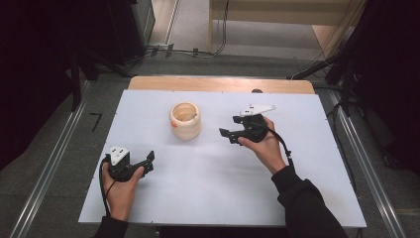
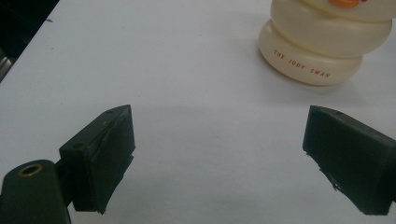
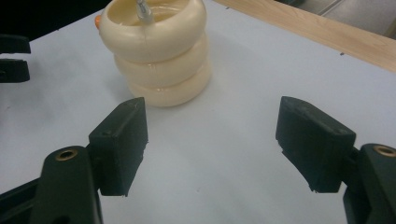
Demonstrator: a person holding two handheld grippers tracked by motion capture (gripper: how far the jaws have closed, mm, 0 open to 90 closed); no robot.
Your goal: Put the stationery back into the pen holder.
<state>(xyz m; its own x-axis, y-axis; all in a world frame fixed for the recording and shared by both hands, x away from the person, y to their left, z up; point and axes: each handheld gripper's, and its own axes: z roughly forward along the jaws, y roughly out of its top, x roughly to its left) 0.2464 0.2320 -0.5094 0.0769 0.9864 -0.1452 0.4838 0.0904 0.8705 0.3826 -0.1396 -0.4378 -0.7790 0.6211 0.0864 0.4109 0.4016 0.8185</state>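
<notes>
Overhead, a cream, ridged, three-tiered round container stands upright on the white-topped table, toward its far middle, with a strip of pale wood showing along the far edge. The left tongs, black and held in a person's left hand, hover near the table's front left, well apart from the container; the left gripper view shows their jaws spread wide with bare tabletop between them, and the container ahead to the right, red lettering on its lowest ring and an orange patch near its top. The right tongs, in the right hand with its dark sleeve, sit just right of the container, pointing toward it. Their jaws also stand wide apart, gripping nothing, and a small metal piece rests inside the container's open top.
</notes>
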